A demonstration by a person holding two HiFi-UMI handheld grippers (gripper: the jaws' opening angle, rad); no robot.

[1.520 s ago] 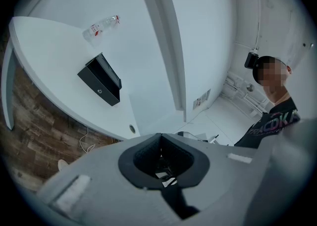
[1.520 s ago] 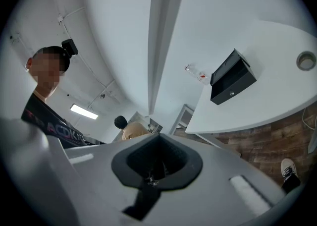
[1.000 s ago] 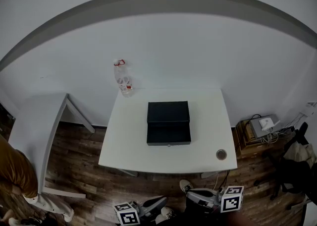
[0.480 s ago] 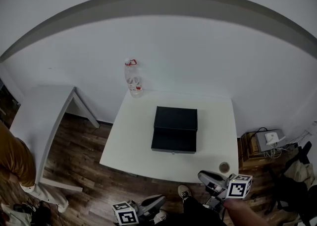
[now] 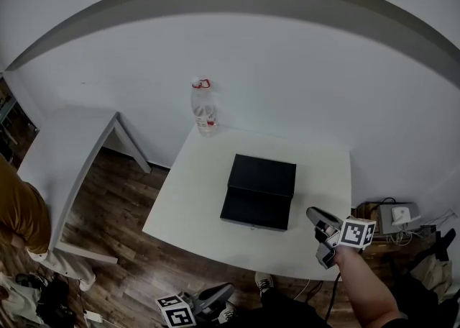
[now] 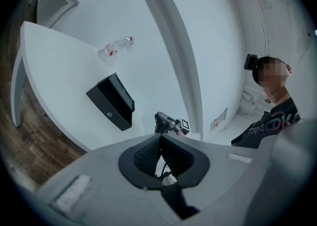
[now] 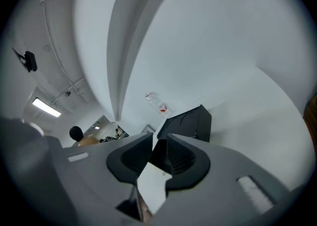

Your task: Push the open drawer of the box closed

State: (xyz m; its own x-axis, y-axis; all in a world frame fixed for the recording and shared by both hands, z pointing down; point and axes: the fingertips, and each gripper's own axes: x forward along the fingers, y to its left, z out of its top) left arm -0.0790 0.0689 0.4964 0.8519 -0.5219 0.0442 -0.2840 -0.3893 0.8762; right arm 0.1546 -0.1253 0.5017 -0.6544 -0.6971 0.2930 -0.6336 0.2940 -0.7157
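Head view — drawer (image 5: 256, 210) of box (image 5: 264, 174) open, not pushed yet | right gripper (image 5: 315, 214) near, jaws slightly apart, empty | left gripper (image 5: 224, 291) low — clenched

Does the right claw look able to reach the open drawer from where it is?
Probably yes: the right claw hovers just right of the drawer, with only bare table between them and nothing visible in the way.

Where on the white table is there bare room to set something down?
Widest: the left strip of the table between its left edge and the black box, in front of the bottle. A narrower strip lies right of the box. Crowded: the front right corner, where the right gripper hangs, and before the open drawer.
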